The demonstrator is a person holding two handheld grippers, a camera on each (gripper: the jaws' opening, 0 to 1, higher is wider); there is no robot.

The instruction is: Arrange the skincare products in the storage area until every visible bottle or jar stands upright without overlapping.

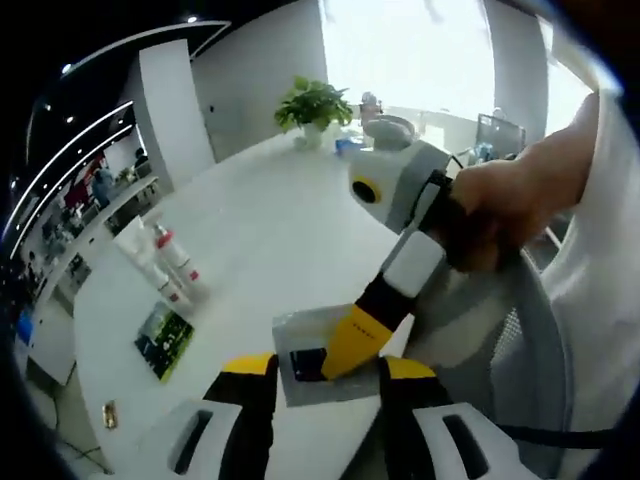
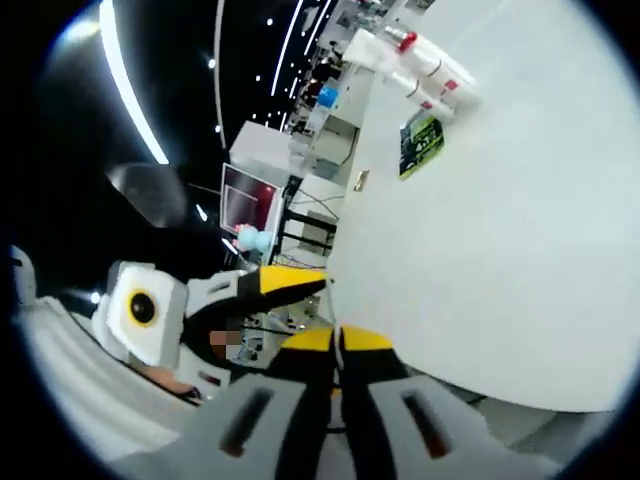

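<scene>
Two white bottles with red caps (image 1: pixel 170 258) lie side by side on the white table (image 1: pixel 270 210), left of centre; they appear again as bottles (image 2: pixel 420 62) at the top of the right gripper view. A flat grey sachet (image 1: pixel 300 335) sits at the table's near edge between the wide-apart jaws of my left gripper (image 1: pixel 328 367), which is open. My right gripper (image 1: pixel 335 360) reaches in from the right, shut on the sachet, with a hand (image 1: pixel 490 215) holding it. In its own view the right gripper (image 2: pixel 338 342) has its yellow tips pressed together, and the left gripper (image 2: pixel 290 282) shows beside it.
A green and black packet (image 1: pixel 163 340) lies flat near the bottles, also seen as the packet (image 2: pixel 420 140). A small gold item (image 1: pixel 110 413) rests by the table's edge. A potted plant (image 1: pixel 313 105) stands at the far end. A grey chair (image 1: pixel 520 350) is at right.
</scene>
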